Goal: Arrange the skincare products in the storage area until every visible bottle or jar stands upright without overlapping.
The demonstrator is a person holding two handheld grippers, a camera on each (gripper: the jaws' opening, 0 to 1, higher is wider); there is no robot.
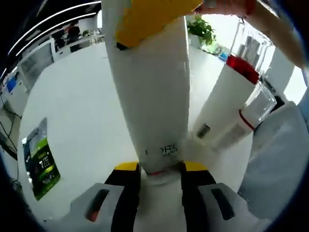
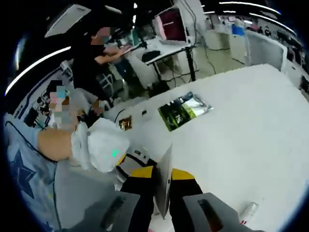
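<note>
Left hand-held gripper (image 1: 161, 174) pinching the base of a tall white bottle (image 1: 152, 92), held above the white worktop (image 1: 77, 111) for standing upright beside the red-banded bottles (image 1: 231, 101); right hand-held gripper (image 2: 163, 186) clamps a thin silver-edged sheet (image 2: 164, 183).

I see a tall white tube (image 1: 149, 92) with faint grey lettering near its lower end, standing between my left gripper's (image 1: 161, 180) jaws and reaching up past the top of the left gripper view. Just beside it, two white bottles lean together: one with a red band and clear cap (image 1: 236, 79), the other with a thin red ring and clear cap (image 1: 246, 118), both on the white table (image 1: 77, 106)
</note>
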